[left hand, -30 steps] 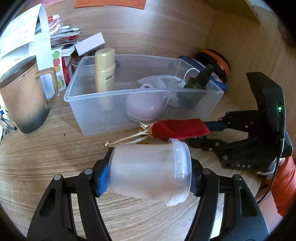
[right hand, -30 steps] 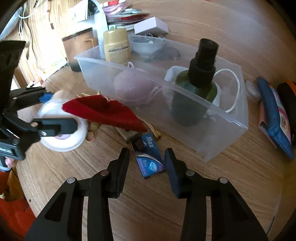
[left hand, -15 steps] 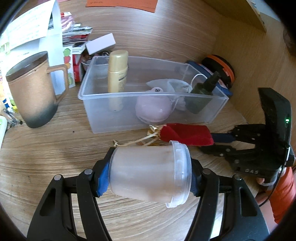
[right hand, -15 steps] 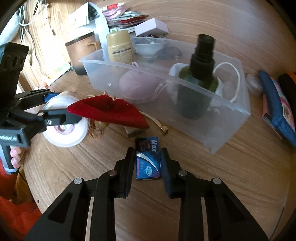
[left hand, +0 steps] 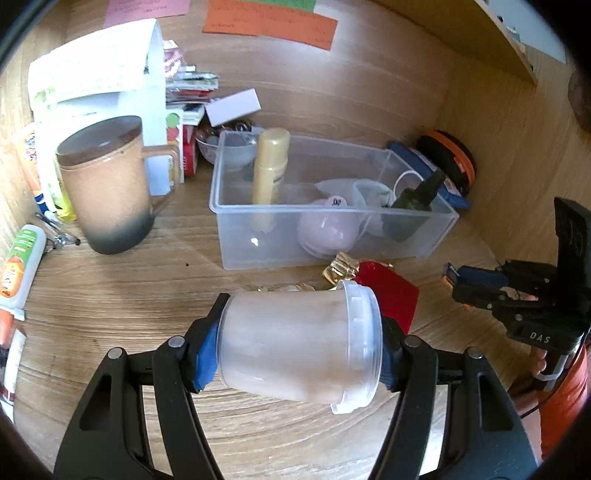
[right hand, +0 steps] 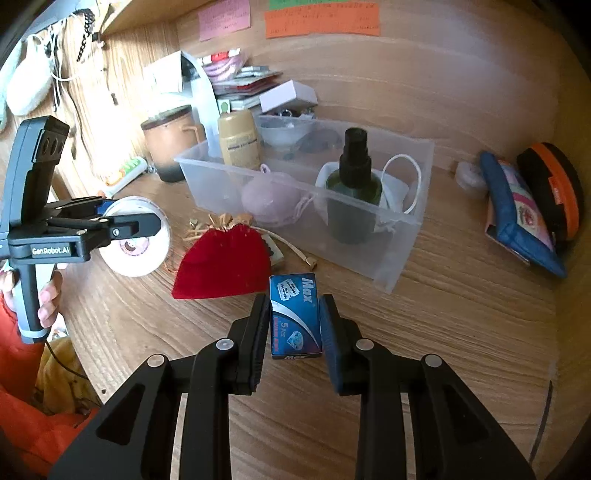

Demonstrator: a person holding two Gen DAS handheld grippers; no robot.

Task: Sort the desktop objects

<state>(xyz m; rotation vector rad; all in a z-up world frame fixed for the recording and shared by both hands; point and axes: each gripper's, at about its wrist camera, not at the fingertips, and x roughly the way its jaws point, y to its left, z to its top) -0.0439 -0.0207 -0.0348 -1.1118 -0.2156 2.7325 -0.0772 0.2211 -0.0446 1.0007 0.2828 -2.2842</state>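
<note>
Blue razor-blade box (right hand: 295,317) being gripped between the right gripper (right hand: 294,332) pads above the wooden desk (right hand: 461,332), frosted lidded jar (left hand: 299,343) lying sideways, clamped in the left gripper (left hand: 295,347), red velvet pouch (right hand: 225,264) resting before the clear plastic bin (right hand: 402,258) holding a green spray bottle (right hand: 352,184)

A wooden desk (right hand: 461,332) with pale grain fills the scene. Directly behind the desk rises a wooden back panel (right hand: 424,66) carrying pink and orange paper notes (right hand: 321,18). A wooden side wall (left hand: 517,122) meets the desk at its far corner. Daylight falls across the desk.
</note>
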